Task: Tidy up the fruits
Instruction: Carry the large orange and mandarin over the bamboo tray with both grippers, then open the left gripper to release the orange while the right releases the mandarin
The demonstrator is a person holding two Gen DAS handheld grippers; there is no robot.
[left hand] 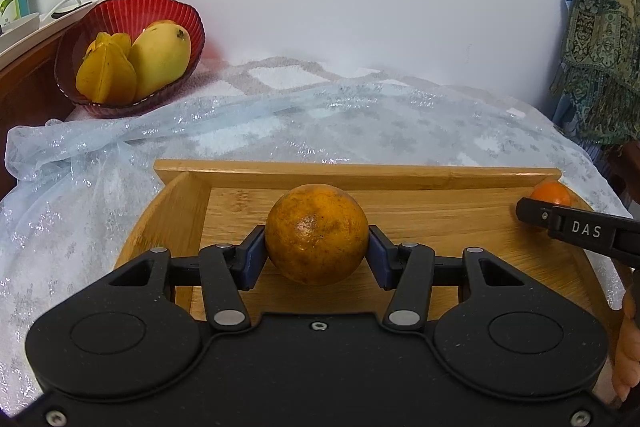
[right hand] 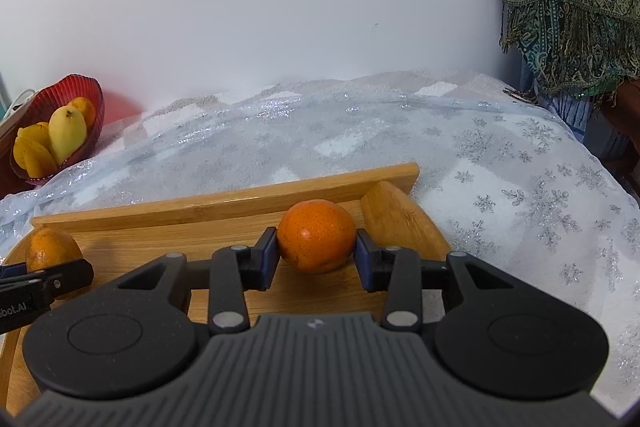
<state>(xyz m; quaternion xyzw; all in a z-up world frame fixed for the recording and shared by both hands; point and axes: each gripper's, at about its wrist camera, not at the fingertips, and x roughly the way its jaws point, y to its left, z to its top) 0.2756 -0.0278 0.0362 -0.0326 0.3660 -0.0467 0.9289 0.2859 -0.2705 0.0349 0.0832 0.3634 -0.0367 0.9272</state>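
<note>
White wall backs a table under a glittery snowflake cloth [right hand: 520, 187], with a ribbed red bowl [left hand: 108, 15] of yellow fruit far left. On the rimmed bamboo tray [left hand: 360, 175], the left gripper [left hand: 316, 247] clamps a mottled brownish orange [left hand: 316, 233]. Further right, the right gripper [right hand: 316, 253] pinches a smaller bright tangerine [right hand: 316, 235] near the tray's right end.

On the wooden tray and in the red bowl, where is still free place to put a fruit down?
The wooden tray has a bare stretch of floor between the large orange and the small orange, in front of its back wall. The red bowl is crowded: a mango and starfruit fill most of it.
</note>
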